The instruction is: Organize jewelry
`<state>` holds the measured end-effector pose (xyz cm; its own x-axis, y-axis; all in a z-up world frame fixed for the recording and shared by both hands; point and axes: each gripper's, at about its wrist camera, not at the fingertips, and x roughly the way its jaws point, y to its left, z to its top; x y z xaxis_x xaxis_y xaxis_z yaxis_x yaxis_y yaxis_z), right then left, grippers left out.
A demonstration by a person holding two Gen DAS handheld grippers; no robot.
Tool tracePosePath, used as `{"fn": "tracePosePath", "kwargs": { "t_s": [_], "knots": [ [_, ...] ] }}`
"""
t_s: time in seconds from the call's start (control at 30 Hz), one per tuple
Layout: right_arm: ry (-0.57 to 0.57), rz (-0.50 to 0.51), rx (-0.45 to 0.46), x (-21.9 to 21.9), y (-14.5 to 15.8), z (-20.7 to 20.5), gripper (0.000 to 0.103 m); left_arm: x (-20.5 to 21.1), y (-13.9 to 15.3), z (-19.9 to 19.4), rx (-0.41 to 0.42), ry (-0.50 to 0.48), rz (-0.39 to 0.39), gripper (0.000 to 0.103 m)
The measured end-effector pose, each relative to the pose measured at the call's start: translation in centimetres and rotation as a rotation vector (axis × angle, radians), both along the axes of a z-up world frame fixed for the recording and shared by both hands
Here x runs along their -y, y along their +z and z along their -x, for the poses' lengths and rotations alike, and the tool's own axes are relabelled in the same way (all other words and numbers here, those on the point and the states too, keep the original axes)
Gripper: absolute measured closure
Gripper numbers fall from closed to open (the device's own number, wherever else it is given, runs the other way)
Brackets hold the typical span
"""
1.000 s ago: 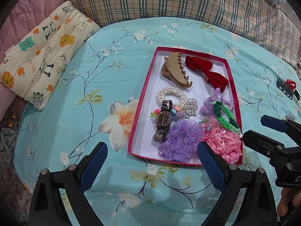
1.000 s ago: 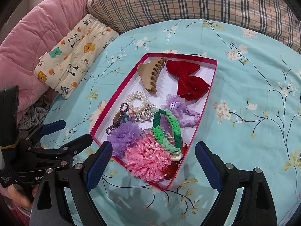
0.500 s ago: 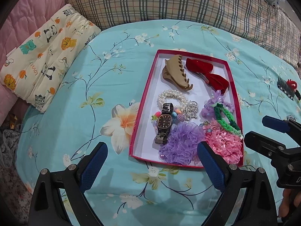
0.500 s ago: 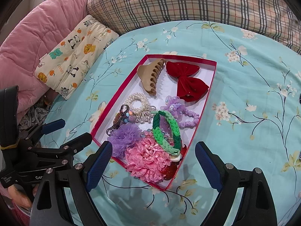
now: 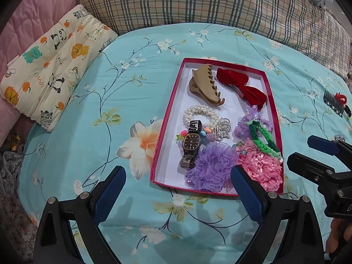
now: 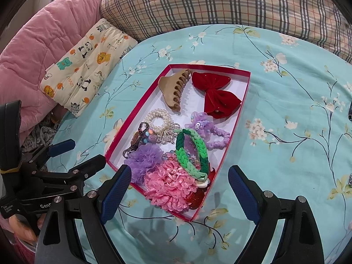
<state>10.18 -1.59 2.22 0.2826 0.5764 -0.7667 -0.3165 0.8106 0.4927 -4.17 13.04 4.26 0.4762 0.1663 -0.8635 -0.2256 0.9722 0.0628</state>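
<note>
A bed with a turquoise flowered sheet point(image 5: 88, 132) fills the view under both hand-held grippers. Beyond them, at the far side of the bed, lies a long plaid pillow point(image 5: 198, 4), and to the far left a pink quilt point(image 6: 44, 50) with a small cartoon-animal pillow point(image 5: 55, 61) beside it.

Just ahead of the left hand-held gripper point(image 5: 178, 184) and the right hand-held gripper point(image 6: 179, 186) sits a red-rimmed box point(image 5: 167, 118) with a white floor. The left one stands wide, with nothing between its blue pads; its right finger overlaps the near edge of the box in its own view. The right one also stands wide and holds nothing, and the near corner of the box lies between its fingers.

In the box, nearest to the grippers, are a pink lace scrunchie point(image 6: 171, 189) and a purple mesh scrunchie point(image 5: 213, 167), touching each other. A green braided band point(image 6: 193, 151) lies partly on the pink one. Farther in are a dark wristwatch point(image 5: 191, 143), a pearl bracelet point(image 5: 201, 114) and a lilac cartoon hair tie point(image 6: 206, 127). At the far end lie a beige claw clip point(image 5: 204, 85) and a red velvet bow point(image 6: 215, 96), side by side.

Outside the box, far to the right of the left gripper, a small hair comb with a red ornament point(image 5: 336, 103) lies on the sheet.
</note>
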Motion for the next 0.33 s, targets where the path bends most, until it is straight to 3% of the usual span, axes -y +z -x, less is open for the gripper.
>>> {"fn": "tracePosePath", "kwargs": {
  "t_s": [0.33],
  "knots": [
    [-0.015, 0.03, 0.004, 0.04, -0.56, 0.3, 0.012, -0.69, -0.96, -0.52, -0.016, 0.015, 0.034, 0.006]
  ]
}}
